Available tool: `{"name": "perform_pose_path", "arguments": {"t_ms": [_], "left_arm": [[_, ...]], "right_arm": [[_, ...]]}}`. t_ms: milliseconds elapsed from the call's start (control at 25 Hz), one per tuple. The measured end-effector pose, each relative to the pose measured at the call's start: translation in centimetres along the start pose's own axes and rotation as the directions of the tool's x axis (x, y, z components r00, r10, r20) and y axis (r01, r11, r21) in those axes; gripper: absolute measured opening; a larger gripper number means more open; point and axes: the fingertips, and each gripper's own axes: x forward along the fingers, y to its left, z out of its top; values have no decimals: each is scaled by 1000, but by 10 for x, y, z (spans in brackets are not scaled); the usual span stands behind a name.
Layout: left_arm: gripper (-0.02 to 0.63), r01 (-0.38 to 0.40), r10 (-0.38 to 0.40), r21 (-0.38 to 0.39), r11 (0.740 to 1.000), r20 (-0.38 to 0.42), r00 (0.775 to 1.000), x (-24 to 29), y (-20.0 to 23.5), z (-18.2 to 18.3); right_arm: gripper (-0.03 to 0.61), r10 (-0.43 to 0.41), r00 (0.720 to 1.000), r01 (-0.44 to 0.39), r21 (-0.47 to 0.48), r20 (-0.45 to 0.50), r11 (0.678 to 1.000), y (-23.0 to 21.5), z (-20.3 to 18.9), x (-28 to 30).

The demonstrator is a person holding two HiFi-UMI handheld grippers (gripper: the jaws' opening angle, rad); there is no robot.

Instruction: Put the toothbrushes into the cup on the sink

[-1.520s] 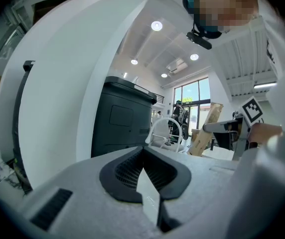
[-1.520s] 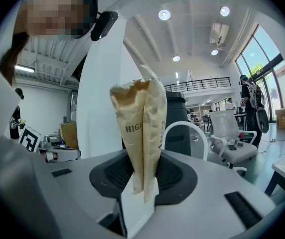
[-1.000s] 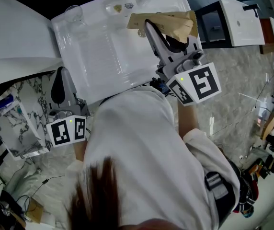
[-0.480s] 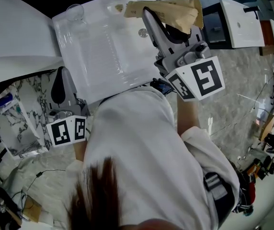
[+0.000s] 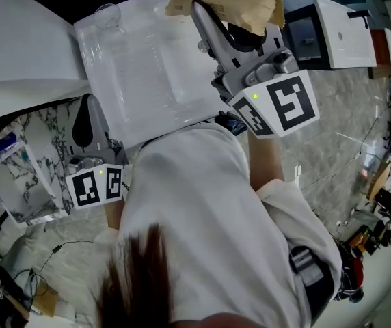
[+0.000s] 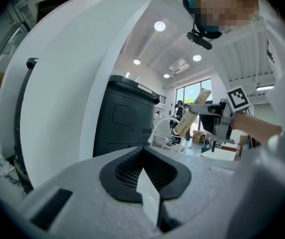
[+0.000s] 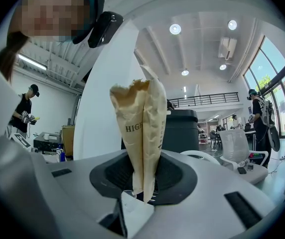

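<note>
With my right fingers (image 5: 206,23) pinching the paper packet (image 7: 140,128) and left fingers (image 5: 82,121) pressed together, I grip firmly and steer it over the sink (image 5: 141,80) toward the cup (image 5: 106,16).

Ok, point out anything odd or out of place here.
The right gripper is shut on a tan paper packet, creased lengthwise with a ragged top edge, held above the white sink. No bare toothbrush shows anywhere, and the clear cup sits at the sink's far corner.

Creased matt tan paper packet (image 7: 141,133), smooth glossy white sink (image 5: 141,80), clear shiny glass-like cup (image 5: 106,16).
</note>
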Motion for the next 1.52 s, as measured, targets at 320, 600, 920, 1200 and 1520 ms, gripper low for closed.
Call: {"name": "perform_pose_path", "arguments": {"t_ms": [320, 600, 920, 1200, 1520], "left_arm": [[15, 13, -13, -7, 1000, -2, 1000, 5, 4, -1], [15, 28, -28, -13, 1000, -8, 1000, 14, 7, -3], [15, 44, -44, -22, 999, -18, 999, 26, 16, -9], [15, 46, -47, -27, 999, -26, 999, 37, 30, -14], [15, 54, -56, -27, 998, -41, 998, 38, 32, -21]], "right_arm": [[112, 16, 1000, -16, 1, 9, 1000, 5, 3, 20], [112, 26, 999, -27, 3, 18, 1000, 9, 4, 38], [112, 25, 1000, -25, 17, 15, 1000, 10, -2, 60], [110, 42, 999, -42, 27, -2, 999, 14, -14, 85], [110, 90, 996, -90, 33, -14, 995, 30, -24, 104]]}}
